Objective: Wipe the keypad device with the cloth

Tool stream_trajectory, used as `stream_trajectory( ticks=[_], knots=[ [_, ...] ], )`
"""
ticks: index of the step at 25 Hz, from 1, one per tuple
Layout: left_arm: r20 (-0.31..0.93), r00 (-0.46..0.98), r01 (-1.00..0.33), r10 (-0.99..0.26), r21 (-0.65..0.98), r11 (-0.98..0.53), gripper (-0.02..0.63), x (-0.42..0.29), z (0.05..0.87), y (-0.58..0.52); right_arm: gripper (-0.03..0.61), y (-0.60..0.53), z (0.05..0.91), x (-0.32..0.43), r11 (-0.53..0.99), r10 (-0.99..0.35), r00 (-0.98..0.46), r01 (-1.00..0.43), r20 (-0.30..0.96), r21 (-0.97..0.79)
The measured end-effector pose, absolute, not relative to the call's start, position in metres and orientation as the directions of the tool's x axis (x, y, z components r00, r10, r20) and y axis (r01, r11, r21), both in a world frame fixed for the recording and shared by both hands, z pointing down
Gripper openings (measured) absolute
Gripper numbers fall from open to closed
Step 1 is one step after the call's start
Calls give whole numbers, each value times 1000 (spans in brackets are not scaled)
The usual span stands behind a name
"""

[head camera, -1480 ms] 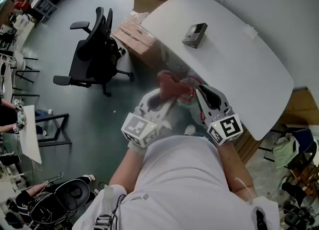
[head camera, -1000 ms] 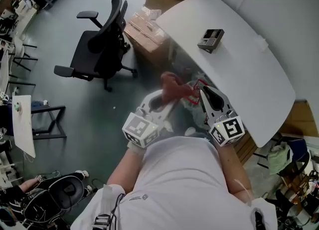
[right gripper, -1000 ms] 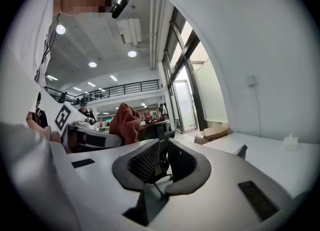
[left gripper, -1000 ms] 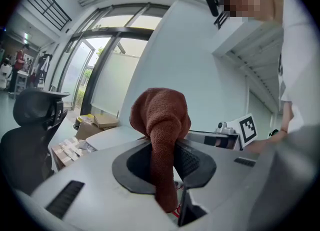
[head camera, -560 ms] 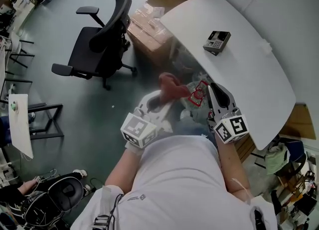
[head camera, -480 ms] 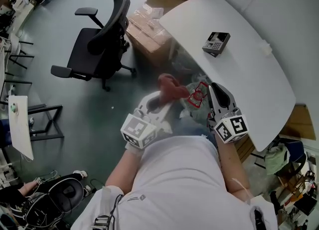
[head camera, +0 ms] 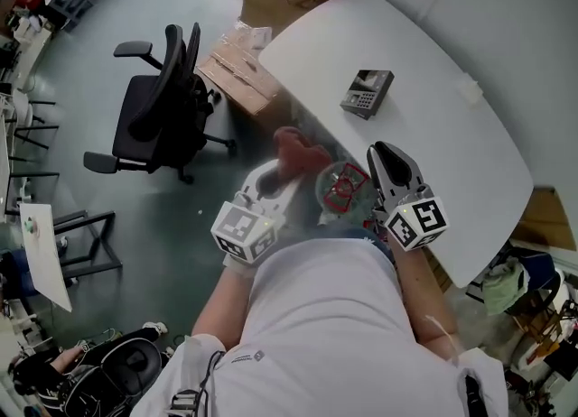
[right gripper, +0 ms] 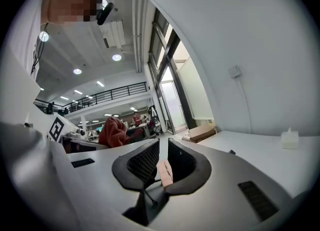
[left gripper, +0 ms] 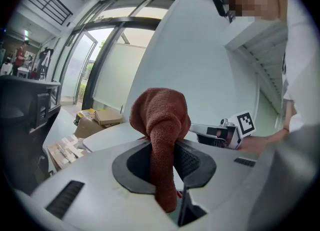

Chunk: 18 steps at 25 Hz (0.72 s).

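The keypad device (head camera: 366, 92) lies mid-table (head camera: 452, 149), apart from both grippers: the left gripper (head camera: 285, 170) pinches the brown cloth (head camera: 296, 147) just off the table's edge, while the right gripper (head camera: 386, 149) hovers above that edge, jaws barely parted, empty.
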<state>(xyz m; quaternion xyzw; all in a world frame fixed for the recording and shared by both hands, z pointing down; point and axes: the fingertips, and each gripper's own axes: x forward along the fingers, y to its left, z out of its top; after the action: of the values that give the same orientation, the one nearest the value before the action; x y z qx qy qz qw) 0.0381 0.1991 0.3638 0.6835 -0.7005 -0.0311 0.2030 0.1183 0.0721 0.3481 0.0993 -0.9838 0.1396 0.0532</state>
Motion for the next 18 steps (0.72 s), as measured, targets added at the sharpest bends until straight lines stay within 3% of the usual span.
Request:
stream_trajectory(
  ticks=[7, 18],
  knots=[
    [286, 43, -941, -957, 333, 57, 80, 36, 382, 139, 61, 30, 375, 121, 932, -174, -961, -231, 213, -278],
    [349, 231, -903, -908, 424, -67, 80, 8, 437, 36, 63, -31, 444, 103, 862, -204, -893, -358, 402, -358]
  ],
)
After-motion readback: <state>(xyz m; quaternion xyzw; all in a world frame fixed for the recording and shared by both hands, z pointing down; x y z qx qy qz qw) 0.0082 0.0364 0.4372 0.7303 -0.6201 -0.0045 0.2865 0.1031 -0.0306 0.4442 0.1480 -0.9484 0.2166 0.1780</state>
